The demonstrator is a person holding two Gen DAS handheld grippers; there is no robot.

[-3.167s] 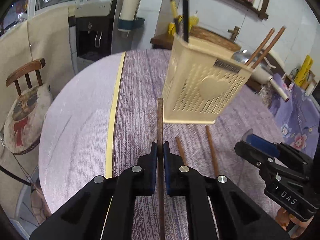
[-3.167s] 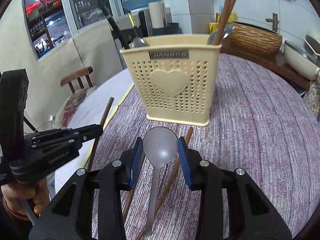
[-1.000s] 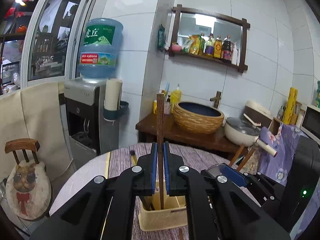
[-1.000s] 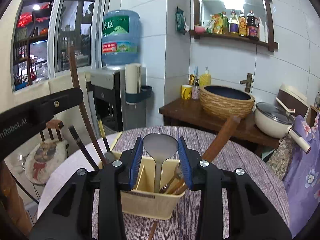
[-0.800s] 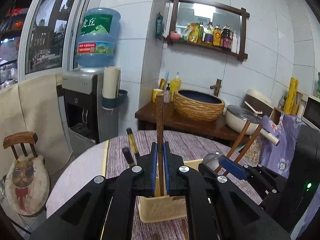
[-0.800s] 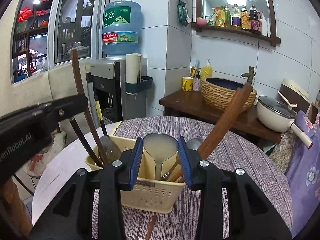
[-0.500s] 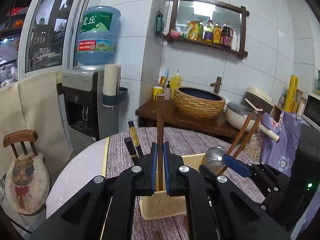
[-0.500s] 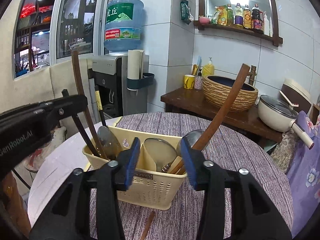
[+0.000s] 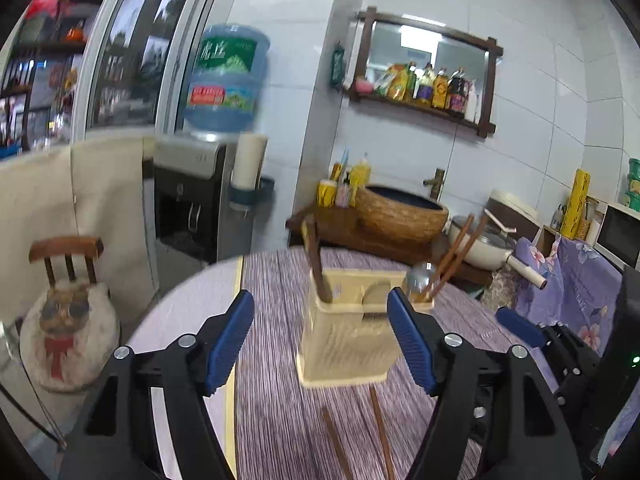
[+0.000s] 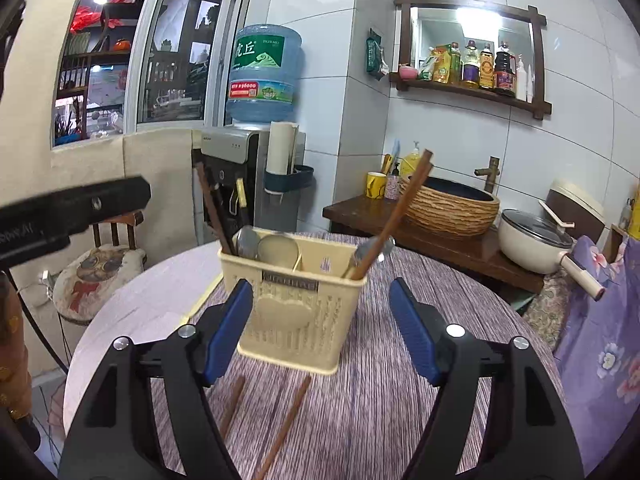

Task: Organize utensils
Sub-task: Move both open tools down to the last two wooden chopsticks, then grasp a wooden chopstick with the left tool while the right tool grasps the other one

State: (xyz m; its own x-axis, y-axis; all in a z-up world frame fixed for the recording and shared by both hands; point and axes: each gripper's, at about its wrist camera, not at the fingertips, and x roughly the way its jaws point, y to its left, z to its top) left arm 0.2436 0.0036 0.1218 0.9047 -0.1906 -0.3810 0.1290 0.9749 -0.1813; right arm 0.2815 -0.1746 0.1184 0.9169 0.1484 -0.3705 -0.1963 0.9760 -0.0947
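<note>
The left gripper [image 9: 320, 336] and right gripper [image 10: 320, 326] are both opening, nothing between the jaws. The cream perforated plastic utensil basket [image 10: 298, 300] stands on the round table [image 10: 400, 380], probably holding spoons; two brown wooden chopsticks [image 10: 286, 420] lie before it.

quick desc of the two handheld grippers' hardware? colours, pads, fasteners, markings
Both match. The left gripper and right gripper are matte black, with angular linkage arms, triangular cut-outs and silver round-head screws at the pivots. The fingers carry blue ribbed pads. The left unit's black body bears white lettering, too blurred to read. A green indicator light shows on the right unit.
</note>
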